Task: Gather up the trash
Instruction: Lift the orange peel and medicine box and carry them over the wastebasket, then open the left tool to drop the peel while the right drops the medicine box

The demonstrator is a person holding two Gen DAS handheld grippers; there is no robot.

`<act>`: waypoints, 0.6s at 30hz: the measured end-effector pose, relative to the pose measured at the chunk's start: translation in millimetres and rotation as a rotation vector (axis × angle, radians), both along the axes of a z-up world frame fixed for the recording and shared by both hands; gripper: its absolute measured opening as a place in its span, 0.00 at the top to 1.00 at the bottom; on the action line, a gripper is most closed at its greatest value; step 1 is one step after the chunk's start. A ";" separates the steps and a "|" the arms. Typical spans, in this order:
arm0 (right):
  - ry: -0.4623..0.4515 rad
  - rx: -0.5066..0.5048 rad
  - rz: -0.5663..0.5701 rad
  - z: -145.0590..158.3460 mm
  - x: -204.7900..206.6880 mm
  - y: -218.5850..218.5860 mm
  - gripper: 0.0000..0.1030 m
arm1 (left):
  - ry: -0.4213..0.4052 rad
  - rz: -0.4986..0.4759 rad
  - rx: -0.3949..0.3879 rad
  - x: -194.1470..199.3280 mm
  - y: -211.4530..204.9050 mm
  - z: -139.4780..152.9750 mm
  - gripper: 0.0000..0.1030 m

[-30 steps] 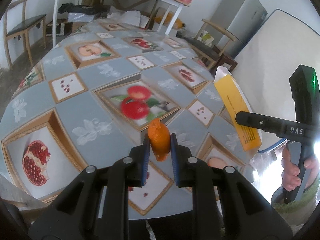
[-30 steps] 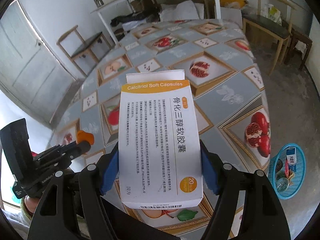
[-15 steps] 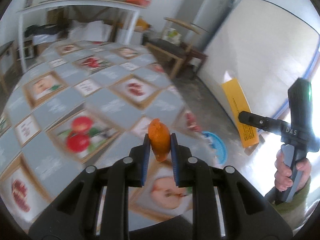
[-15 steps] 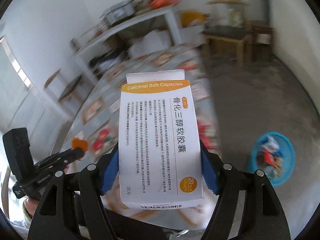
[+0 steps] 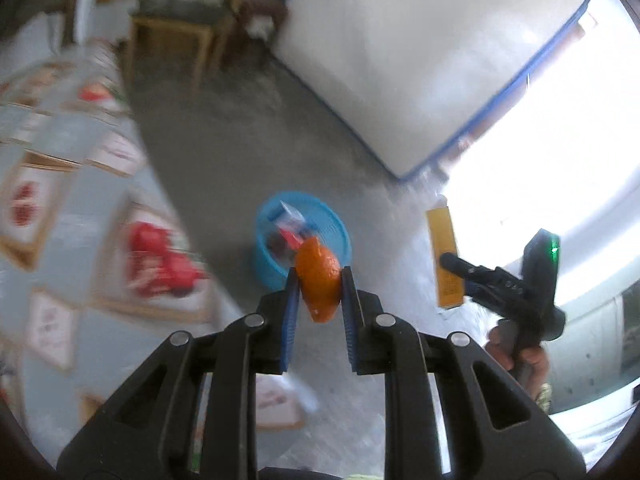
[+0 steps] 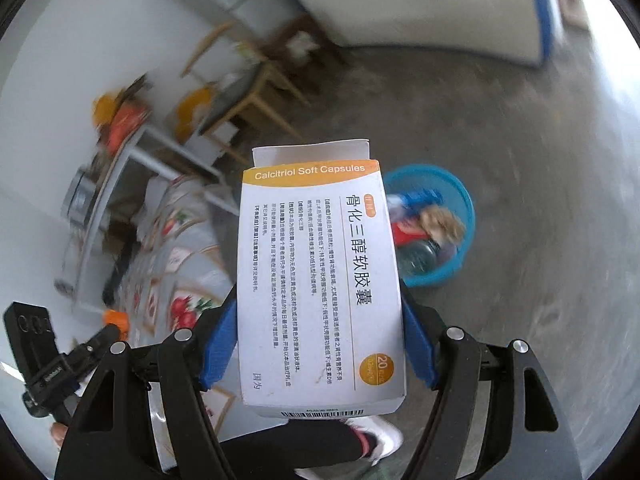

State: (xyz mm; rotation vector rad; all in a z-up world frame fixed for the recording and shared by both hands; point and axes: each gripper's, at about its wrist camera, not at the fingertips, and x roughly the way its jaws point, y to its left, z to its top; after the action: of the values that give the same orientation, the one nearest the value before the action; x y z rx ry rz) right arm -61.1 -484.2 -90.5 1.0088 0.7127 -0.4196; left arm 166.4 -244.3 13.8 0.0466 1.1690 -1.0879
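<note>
While both loads hang above the floor, left claw clamps orange peel scrap, right claw clamps white-and-orange cardboard capsule box; drop into round blue plastic basket, already part-filled, remains.

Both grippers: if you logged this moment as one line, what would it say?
left gripper: shut on orange peel | right gripper: shut on medicine box | blue basket: on floor, holds trash | nothing dropped yet
</note>
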 end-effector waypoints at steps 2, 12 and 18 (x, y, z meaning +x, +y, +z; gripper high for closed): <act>0.001 0.063 -0.025 -25.4 -3.3 -14.1 0.32 | 0.043 -0.028 0.041 -0.3 -29.8 -17.6 0.82; 0.031 0.268 -0.071 -132.4 32.3 -76.0 0.32 | 0.283 -0.068 0.278 6.8 -161.4 -132.9 0.82; 0.040 0.308 -0.050 -179.4 84.2 -137.8 0.26 | 0.337 -0.012 0.308 26.3 -215.2 -175.3 0.46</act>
State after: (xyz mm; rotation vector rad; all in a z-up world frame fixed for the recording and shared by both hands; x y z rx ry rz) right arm 23.1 -622.0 -269.9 1.3134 0.8050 -0.3810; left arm 192.7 -459.5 -161.5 0.1130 1.6358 -0.9400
